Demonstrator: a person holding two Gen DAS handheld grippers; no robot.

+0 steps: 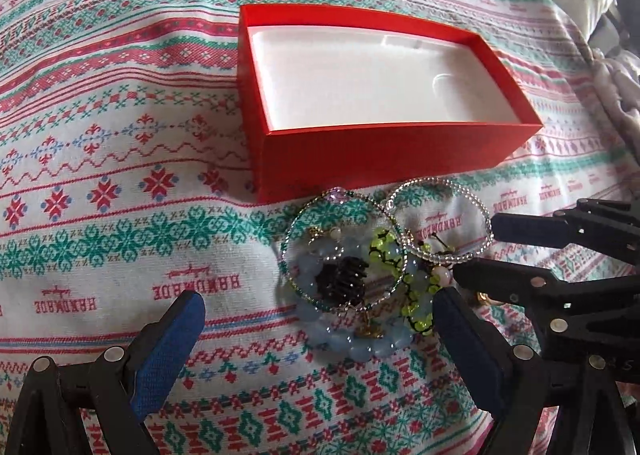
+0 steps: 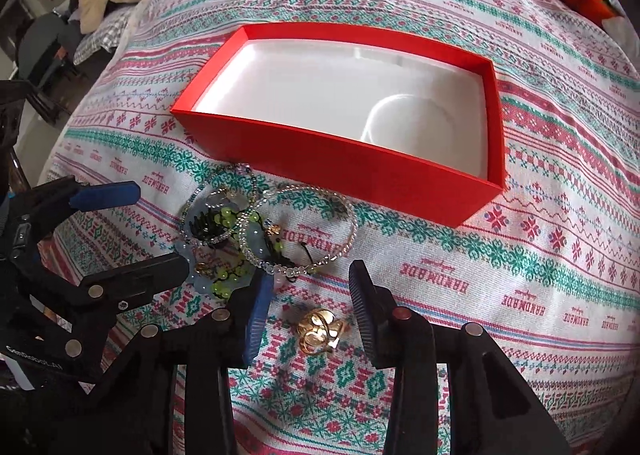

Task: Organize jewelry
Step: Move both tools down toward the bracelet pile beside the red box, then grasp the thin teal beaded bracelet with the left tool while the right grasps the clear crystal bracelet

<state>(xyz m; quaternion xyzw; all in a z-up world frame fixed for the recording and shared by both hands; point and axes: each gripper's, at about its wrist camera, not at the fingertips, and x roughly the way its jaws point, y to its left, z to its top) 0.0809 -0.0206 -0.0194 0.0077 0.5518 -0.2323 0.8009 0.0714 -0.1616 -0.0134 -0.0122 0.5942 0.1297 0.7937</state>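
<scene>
The right tongs (image 2: 310, 305) stood spread over the patterned bedspread (image 2: 520, 255), pinching nothing, with a gold ring (image 2: 320, 331) lying flat between the two pads, nearer the 6 o'clock edge of the right wrist view. That ring sat apart from the tangled pile of bracelets (image 2: 240, 239), which lay at about 10 o'clock from it, touching the left pad's tip. The red box (image 2: 360, 171), open and white-lined with nothing in it, lay at 12 o'clock beyond the pile, its long axis running from 10 toward 4 o'clock.

The left tongs (image 1: 316, 319) were also spread wide and held nothing; the pile of beaded bracelets (image 1: 360, 263) lay between their tips, toward the right pad. From there the box (image 1: 380, 159) was at 12 o'clock.

The right hand seemed nearer to the ring, so closing on it looked like the next move. The bedspread repeated the woven word "HANDMADE", read upside down here; a partly legible white label showed on the left tool's body.
</scene>
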